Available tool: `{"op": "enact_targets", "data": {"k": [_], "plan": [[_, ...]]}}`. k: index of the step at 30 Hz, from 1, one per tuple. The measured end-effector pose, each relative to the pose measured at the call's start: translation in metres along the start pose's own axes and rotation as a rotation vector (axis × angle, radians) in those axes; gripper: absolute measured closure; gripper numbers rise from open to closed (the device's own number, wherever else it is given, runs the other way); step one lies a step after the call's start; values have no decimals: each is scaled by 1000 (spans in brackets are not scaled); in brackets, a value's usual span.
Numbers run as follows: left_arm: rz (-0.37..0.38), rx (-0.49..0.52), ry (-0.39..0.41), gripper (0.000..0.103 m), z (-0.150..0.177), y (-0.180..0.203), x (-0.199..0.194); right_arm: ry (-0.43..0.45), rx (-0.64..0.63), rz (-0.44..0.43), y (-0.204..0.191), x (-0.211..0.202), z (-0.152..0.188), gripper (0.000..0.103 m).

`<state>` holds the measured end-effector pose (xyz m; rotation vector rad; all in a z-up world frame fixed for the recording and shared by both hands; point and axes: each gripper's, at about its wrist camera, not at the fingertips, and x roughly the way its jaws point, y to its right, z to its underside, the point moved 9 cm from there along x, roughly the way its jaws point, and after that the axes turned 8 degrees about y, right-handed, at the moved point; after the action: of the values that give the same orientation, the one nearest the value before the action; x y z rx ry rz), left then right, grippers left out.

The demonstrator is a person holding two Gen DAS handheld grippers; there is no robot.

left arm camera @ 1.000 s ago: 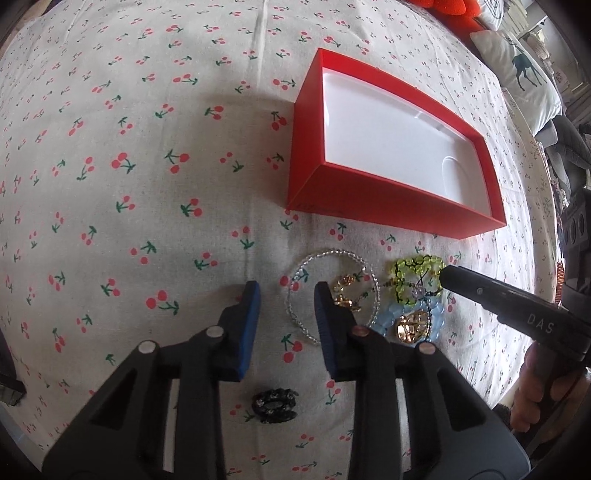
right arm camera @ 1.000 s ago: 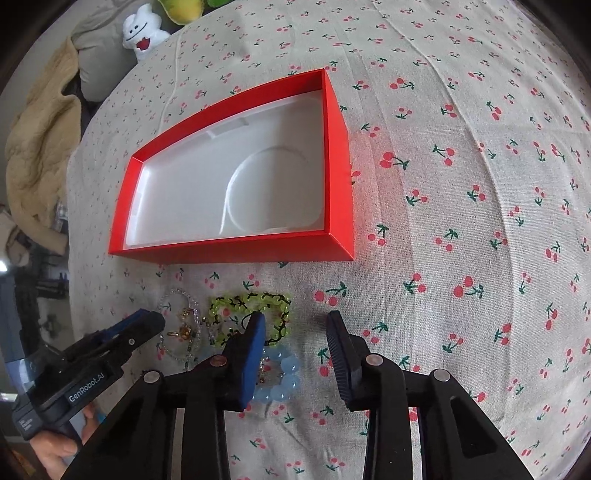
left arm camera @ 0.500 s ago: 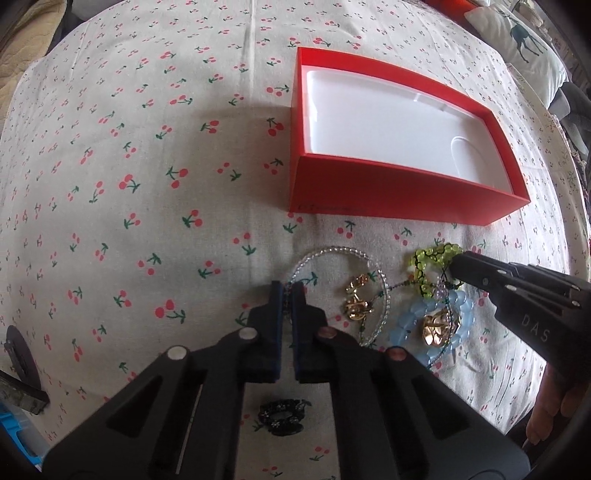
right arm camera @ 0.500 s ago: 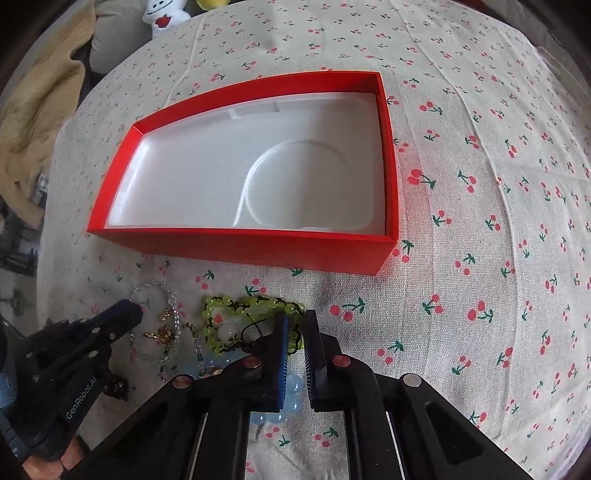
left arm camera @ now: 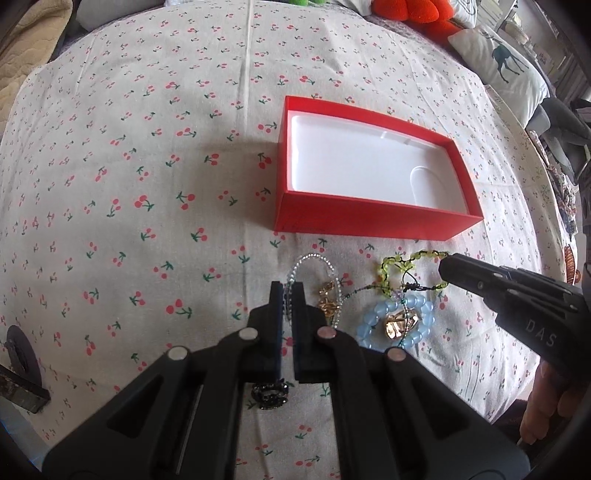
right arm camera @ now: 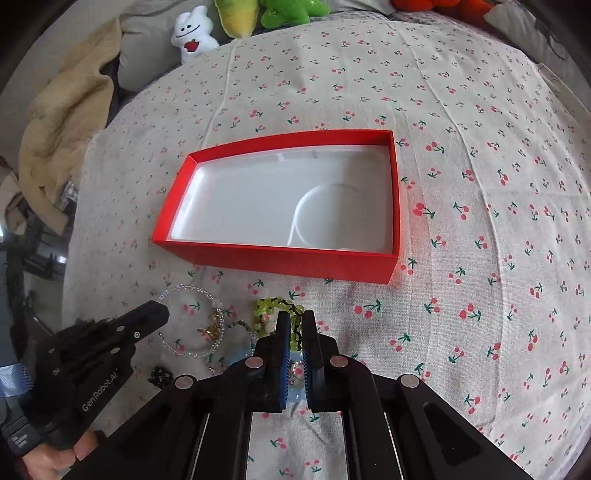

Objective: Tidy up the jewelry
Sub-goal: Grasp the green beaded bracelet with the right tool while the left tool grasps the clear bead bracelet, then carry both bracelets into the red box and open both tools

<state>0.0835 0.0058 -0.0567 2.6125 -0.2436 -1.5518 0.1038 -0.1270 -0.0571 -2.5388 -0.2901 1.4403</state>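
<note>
A cream cherry-printed cloth (right arm camera: pixel 480 184) covers the surface in daylight. Beyond its far edge lie a crumpled beige quilted blanket (right arm camera: pixel 62 122), plush toys (right arm camera: pixel 192 33) and what may be a deer-print white cushion (left arm camera: pixel 502 62).

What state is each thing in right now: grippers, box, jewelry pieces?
Left gripper: shut on clear bead bracelet.
Right gripper: shut on green bead bracelet.
Red box: open, nothing inside.
Blue bead bracelet: lying on tablecloth.
Black ring: lying on tablecloth.

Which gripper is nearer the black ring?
Left. The left gripper grips the clear bead bracelet just beyond the black ring; the right gripper grips the green bracelet, farther off.
</note>
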Motion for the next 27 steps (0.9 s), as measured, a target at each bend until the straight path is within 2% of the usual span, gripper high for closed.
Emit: {"op": "enact_targets", "data": {"k": [12,22,27], "plan": [[71,-26,68,98,-28,18,-16,97,17,-74,-16,-47,-27,97],[169,-51,172,98,-63,40,-36,176,41,-113,-27,-65,-54,97],[210,-64,216,98,-79,53,-33,223,45,-109,-28,-69,-69,97]]}}
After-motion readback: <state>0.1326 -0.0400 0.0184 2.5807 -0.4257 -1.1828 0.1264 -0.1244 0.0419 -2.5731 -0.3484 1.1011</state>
